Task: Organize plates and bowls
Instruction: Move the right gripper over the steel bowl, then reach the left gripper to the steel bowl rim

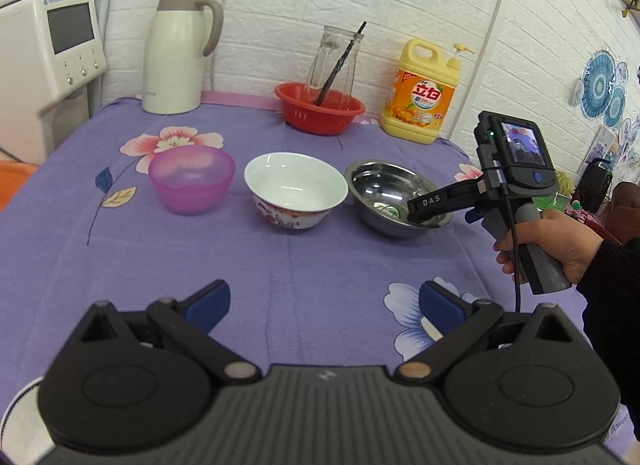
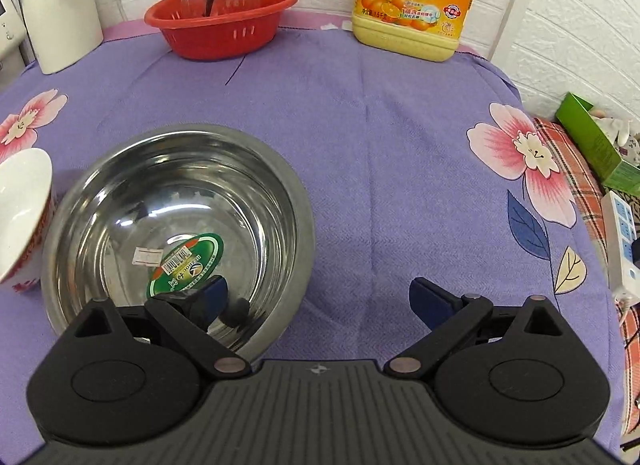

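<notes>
Three bowls are sitting in a row across the middle of the left wrist view, on a tabletop (image 1: 312, 265) covered with a purple flowered cloth: a pink plastic bowl (image 1: 192, 179) at the left, a white china bowl (image 1: 295, 189) in the center, and a steel bowl (image 1: 394, 199) at the right. They are standing near one another but apart.

The left claw (image 1: 324, 305) is hovering at the bottom of that frame with its blue pads spread wide, gripping nothing, well short of the bowls.

The right claw (image 2: 318, 299) is also standing open and empty. In the right wrist view its left finger (image 2: 208, 299) is hanging over the near rim of the steel bowl (image 2: 178, 233), while the other pad is sitting over bare cloth at the lower right of the frame. Whether that finger is touching the metal is hard to tell. A green sticker (image 2: 186, 265) is lying on the bowl's bottom, partly covered by the finger. The white china bowl (image 2: 24, 217) is being cut off by the left edge.

In the left wrist view the right claw's (image 1: 416, 211) black finger is blocking part of the steel bowl's right side.

Along the wall at the top, a cream jug (image 1: 178, 51), a red basket (image 1: 320, 109) holding a glass pitcher (image 1: 334, 61), and a yellow soap bottle (image 1: 424, 93) are standing. In the right wrist view the tops of the pitcher and bottle are cut off.
</notes>
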`<state>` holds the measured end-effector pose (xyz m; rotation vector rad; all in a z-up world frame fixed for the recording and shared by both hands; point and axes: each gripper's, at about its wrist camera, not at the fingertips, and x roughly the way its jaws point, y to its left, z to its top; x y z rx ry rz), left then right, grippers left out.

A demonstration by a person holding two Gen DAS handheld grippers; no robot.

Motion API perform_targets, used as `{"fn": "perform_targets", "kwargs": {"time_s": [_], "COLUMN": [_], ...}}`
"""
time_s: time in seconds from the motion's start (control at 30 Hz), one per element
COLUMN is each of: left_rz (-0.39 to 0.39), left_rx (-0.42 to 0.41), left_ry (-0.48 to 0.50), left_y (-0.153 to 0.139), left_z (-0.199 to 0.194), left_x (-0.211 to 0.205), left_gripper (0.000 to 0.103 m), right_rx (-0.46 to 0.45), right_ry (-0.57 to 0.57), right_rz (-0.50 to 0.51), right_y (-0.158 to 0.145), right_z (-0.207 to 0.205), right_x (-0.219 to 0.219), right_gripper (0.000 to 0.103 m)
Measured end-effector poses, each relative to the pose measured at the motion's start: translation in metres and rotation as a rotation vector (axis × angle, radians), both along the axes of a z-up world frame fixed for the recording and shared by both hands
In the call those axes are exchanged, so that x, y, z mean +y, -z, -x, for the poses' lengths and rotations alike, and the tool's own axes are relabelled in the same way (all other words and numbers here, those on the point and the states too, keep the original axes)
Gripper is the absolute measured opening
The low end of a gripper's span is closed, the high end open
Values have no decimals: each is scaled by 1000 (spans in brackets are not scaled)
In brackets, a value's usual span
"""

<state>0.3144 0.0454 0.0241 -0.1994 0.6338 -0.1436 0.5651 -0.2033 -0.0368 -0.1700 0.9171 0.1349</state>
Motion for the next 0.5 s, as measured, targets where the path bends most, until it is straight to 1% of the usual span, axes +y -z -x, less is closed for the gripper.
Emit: {"fn": "perform_targets", "kwargs": {"time_s": [0.07, 0.17, 0.23, 0.4, 0.43, 0.5], "left_rz": [6, 20, 30, 20, 23, 38], "left_rx": [-10, -15, -9, -4, 6, 28], "left_ry": [-8, -18, -9, 26, 34, 48], "left_y": [-1, -2, -2, -2, -2, -2], "left_z": [4, 5, 4, 5, 2, -7], "left_x": [1, 3, 1, -9, -12, -18], "left_gripper": [100, 100, 100, 100, 100, 100], "right_rx": [20, 33, 53, 73, 69, 13], "right_ry": [-9, -28, -53, -105, -115, -88], "right_rz": [26, 68, 82, 87, 83, 54], "right_y": [-2, -4, -4, -4, -5, -12], "right_z": [-1, 8, 19, 53, 59, 69], "right_x": [0, -2, -5, -15, -17, -26], "right_gripper": [103, 103, 103, 103, 103, 103]}}
